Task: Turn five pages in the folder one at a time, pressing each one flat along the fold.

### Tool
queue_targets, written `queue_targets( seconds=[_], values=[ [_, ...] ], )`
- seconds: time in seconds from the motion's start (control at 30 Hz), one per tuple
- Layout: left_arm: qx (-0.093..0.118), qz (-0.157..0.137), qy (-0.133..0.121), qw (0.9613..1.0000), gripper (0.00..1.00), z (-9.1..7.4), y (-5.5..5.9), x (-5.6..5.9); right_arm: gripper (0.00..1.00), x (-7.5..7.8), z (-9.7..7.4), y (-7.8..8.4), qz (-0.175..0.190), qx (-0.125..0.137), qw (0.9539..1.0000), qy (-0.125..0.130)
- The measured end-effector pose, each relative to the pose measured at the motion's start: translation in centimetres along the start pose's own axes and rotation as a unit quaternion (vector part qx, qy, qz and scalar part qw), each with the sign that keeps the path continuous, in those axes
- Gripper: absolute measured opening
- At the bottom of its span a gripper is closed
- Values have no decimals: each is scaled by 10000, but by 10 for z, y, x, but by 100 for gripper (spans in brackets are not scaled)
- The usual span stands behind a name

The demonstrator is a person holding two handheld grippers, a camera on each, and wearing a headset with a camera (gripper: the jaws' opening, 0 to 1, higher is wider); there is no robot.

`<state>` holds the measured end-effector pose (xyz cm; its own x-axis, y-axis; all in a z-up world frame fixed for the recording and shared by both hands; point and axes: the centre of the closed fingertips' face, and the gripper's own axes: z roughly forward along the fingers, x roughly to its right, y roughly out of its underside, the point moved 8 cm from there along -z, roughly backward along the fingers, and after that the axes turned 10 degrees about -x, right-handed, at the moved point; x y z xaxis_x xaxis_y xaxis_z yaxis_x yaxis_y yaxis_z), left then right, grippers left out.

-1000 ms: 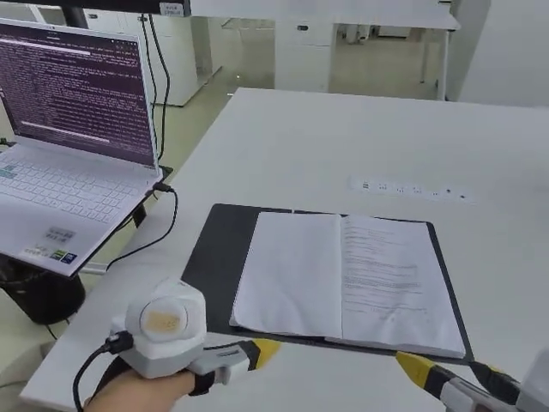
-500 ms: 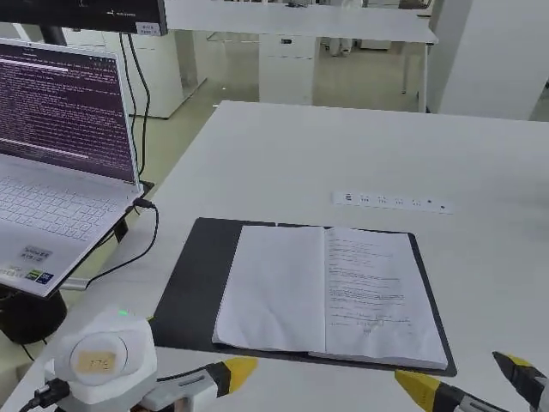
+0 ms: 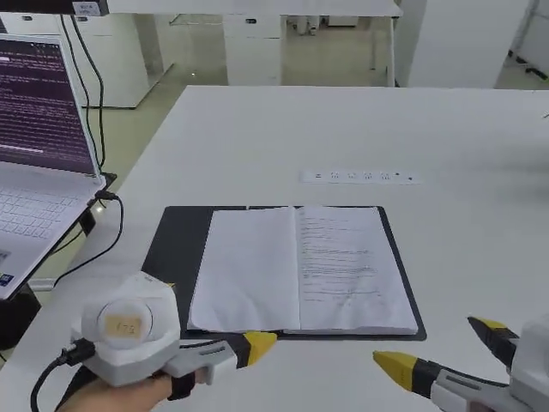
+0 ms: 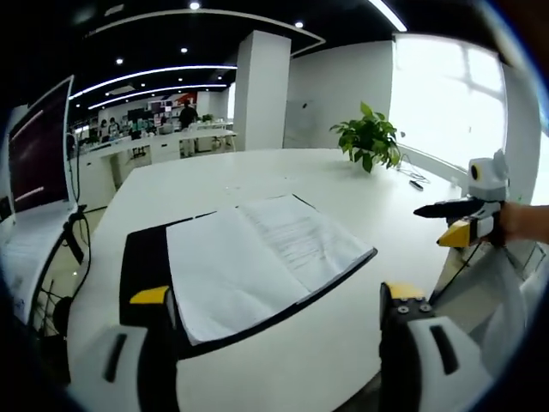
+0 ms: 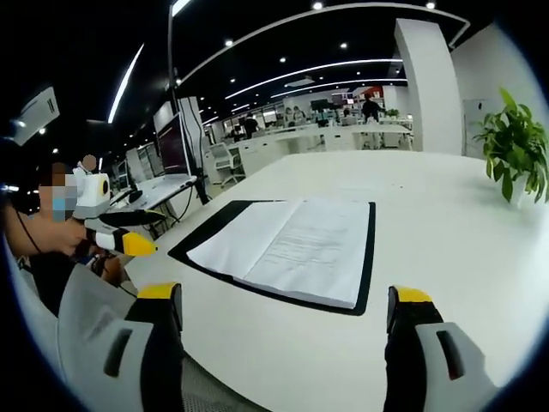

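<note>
A laptop (image 3: 34, 120) sits open at the far left. The left gripper (image 4: 274, 293) hovers near the folder's (image 3: 296, 266) near left corner, jaws apart and empty. The folder lies open and flat, mid-table (image 3: 283, 129), with a power strip (image 3: 360, 177) just beyond. The right gripper (image 3: 436, 343) hangs off its near right corner, jaws spread, holding nothing.

Looks past the left gripper (image 4: 274, 293), jaws spread wide, onto a black folder of white paper pages (image 4: 257, 253) lying open on the white surface (image 4: 283, 172).
</note>
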<state>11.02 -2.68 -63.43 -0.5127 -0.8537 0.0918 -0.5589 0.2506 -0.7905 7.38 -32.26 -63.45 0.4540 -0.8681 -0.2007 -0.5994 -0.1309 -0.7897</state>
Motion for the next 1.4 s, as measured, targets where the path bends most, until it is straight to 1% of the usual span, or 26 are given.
queue_targets(
  seconds=[0.07,0.13,0.23,0.33,0.43,0.5,0.63,0.7,0.73,0.77,0.8,0.87,0.93,1.0,1.03,1.07,1.1,1.2,1.27,1.37,1.4],
  values=[
    [-16,44,97,9999,99,14,-6,9,98,3,-3,-2,129,103,9999,1],
    [-37,90,202,9997,99,26,-11,16,98,5,-6,-3,167,161,9997,17],
    [-124,228,314,9992,99,40,-16,26,98,8,-9,1,166,159,9997,74],
    [-138,325,404,9986,99,51,-20,33,98,11,-11,5,214,125,9996,112],
    [-216,378,480,9979,99,67,-22,39,96,12,-12,9,331,140,9993,86],
    [-288,417,546,9972,94,77,-24,43,95,11,-12,9,349,123,9993,77],
    [-327,426,641,9965,94,99,-29,51,94,8,-16,8,328,234,9992,48],
    [-359,456,702,9958,93,108,-31,55,93,7,-16,8,317,250,9992,47],
    [-439,502,735,9951,93,115,-32,58,93,7,-16,8,324,233,9992,53],
    [-457,547,758,9946,91,120,-32,60,93,7,-16,9,325,216,9992,49],
    [-521,650,804,9933,90,127,-33,64,93,7,-16,9,325,216,9992,52],
    [-561,799,847,9916,87,138,-35,70,93,7,-17,9,311,243,9992,62],
    [-605,877,849,9907,81,146,-36,74,93,7,-17,9,302,234,9993,62],
    [-639,924,824,9902,79,156,-38,78,93,7,-17,9,315,222,9992,80],
    [-722,934,778,9900,77,163,-38,78,93,8,-17,9,324,221,9992,75],
    [-776,963,698,9899,76,167,-37,77,93,8,-17,9,336,225,9991,89],
    [-746,970,719,9899,75,170,-38,78,93,8,-17,9,354,218,9991,104],
    [-719,966,713,9902,69,180,-38,79,92,8,-17,9,374,238,9990,110],
    [-717,913,649,9911,68,186,-39,79,92,8,-17,10,385,205,9990,125],
    [-826,811,569,9916,64,196,-35,78,91,8,-17,10,409,210,9988,137],
    [-892,806,546,9912,64,198,-32,78,91,8,-16,10,400,200,9989,134]
  ],
)
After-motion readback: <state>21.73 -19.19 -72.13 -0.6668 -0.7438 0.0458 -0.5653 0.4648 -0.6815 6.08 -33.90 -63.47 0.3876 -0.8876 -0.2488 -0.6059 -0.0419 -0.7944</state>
